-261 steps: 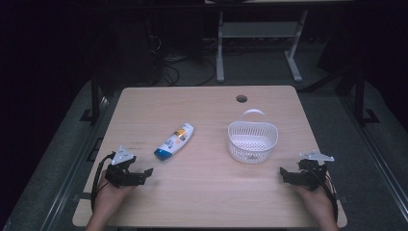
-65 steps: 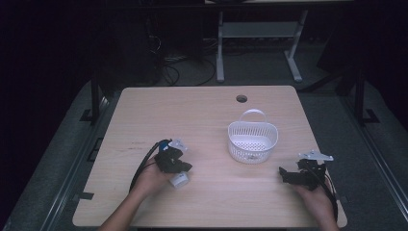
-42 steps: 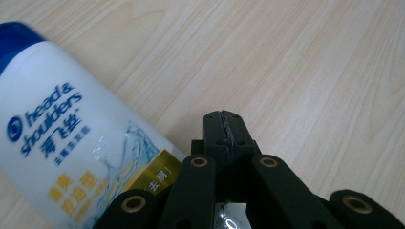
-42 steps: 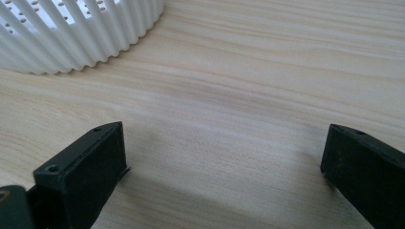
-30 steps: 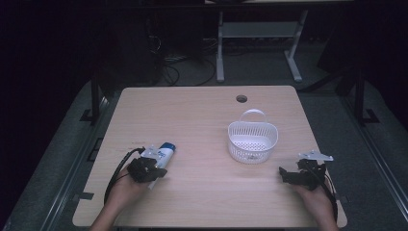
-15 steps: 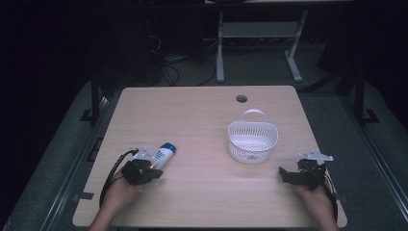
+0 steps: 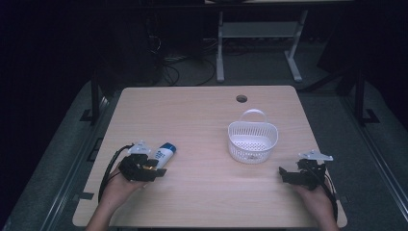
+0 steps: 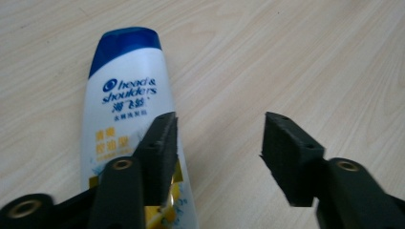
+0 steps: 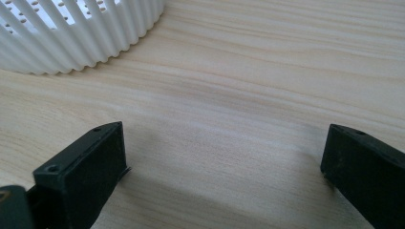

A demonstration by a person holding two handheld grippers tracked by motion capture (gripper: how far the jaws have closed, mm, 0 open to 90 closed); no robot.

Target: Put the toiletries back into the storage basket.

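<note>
Left claw (image 8: 217,143) has just been opening, its jaws now apart with bare surface (image 8: 296,57) between them and the shampoo bottle (image 8: 126,109) lying flat just left of them, so closing here would likely miss it.

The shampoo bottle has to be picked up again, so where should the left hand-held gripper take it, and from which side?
Probably across the white body of the shampoo bottle, from above: it lies flat on the table, and the blue cap end is narrower.
</note>
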